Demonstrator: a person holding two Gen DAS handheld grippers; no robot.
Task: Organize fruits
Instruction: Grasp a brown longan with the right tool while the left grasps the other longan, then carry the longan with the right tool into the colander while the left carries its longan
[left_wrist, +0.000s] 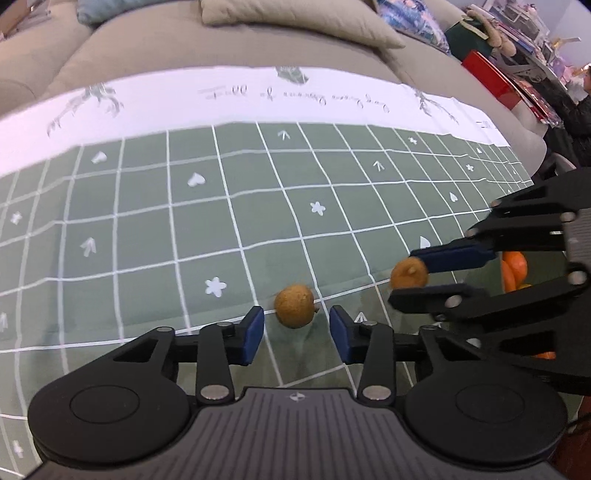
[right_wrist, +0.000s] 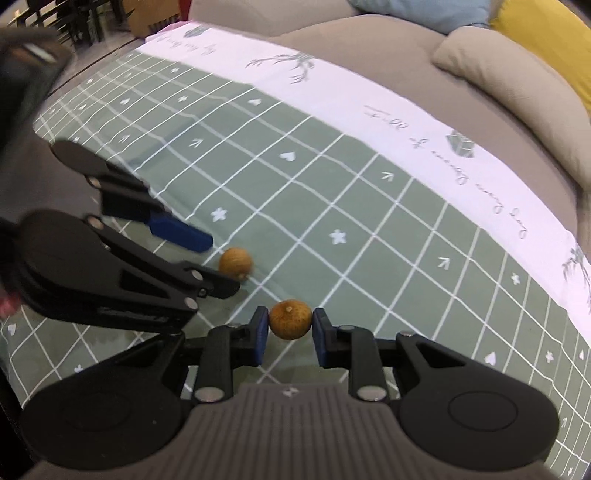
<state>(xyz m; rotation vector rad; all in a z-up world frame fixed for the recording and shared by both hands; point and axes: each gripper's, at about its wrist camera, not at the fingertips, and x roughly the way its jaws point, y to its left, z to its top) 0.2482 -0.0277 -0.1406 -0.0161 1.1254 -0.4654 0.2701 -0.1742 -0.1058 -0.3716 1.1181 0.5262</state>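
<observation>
Two small round brown fruits are on the green checked cloth (left_wrist: 147, 221). One brown fruit (left_wrist: 294, 305) lies on the cloth between the blue pads of my left gripper (left_wrist: 297, 314); a gap shows on each side, so this gripper is open. To its right, my right gripper (left_wrist: 404, 277) is shut on the second brown fruit (left_wrist: 408, 275). The right wrist view shows that held fruit (right_wrist: 290, 319) pinched between the pads of my right gripper (right_wrist: 290, 315). At its left, my left gripper (right_wrist: 221, 265) straddles the loose fruit (right_wrist: 235, 263).
Several orange fruits (left_wrist: 514, 271) sit behind the right gripper at the cloth's right edge. The cloth's white printed border (right_wrist: 388, 110) runs along the far side, with a beige sofa (left_wrist: 229, 48) and cushions (right_wrist: 509, 81) beyond. A red box (left_wrist: 491, 77) and a person (left_wrist: 581, 110) are far right.
</observation>
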